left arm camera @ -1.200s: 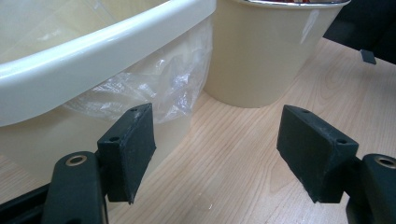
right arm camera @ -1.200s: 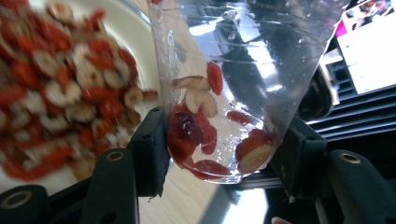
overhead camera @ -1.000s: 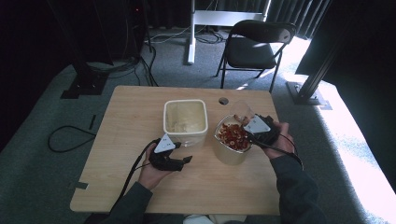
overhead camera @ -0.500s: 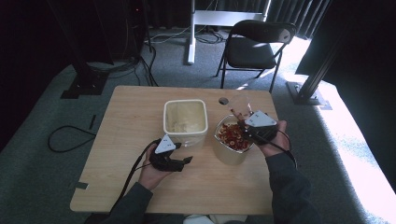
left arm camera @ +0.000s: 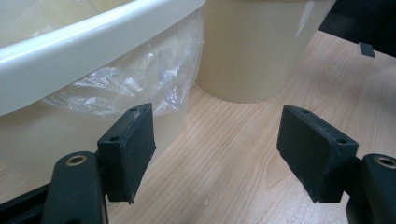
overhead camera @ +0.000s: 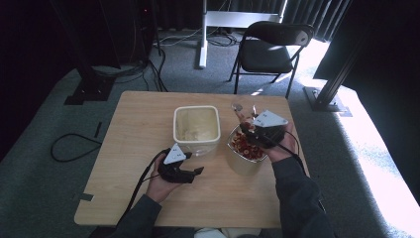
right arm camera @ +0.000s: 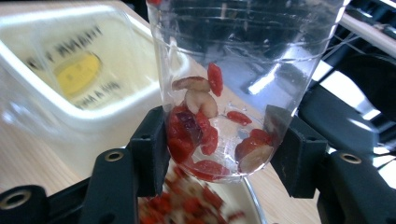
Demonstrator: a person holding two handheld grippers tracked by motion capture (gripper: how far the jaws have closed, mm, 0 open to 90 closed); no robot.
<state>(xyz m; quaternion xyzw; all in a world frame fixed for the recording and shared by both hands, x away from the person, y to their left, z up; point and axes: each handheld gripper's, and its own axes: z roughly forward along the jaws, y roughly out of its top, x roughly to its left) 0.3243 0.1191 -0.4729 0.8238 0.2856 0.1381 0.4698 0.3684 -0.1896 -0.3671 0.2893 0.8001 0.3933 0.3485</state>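
— Right tongs (right arm camera: 219, 154) clamp a clear plastic cup (right arm camera: 233, 84) near its base, one pad on each side, with a few red berries and pale slices (right arm camera: 201, 116) at the bottom of it.

— And where is that cup now?

— Over the round bowl (overhead camera: 237, 161) on the right side of the table (overhead camera: 133, 129), held in the right hand (overhead camera: 277, 146). A second ago it sat lower, close against the bowl's rim; now it stands higher and a little toward the far edge, more upright than tipped.

— So the pour is over?

— Mostly, I'd judge. The bowl already holds a heap of red pieces (overhead camera: 245, 146), and what remains in the cup is a small remnant — it may cling to the wall or need another tip.

— What about the other hand?

— Left tongs (left arm camera: 215, 144) stand apart with nothing between them, resting low on the table just in front of the square cream tub (overhead camera: 196, 124). In the left gripper view the tub's rim and a crumpled plastic liner (left arm camera: 140, 79) sit just beyond the left pad, not touching it. That hand has not shifted across the three high views.

— Meaning?

— The left side waits while the right finishes — the cup likely needs emptying fully or setting down next.
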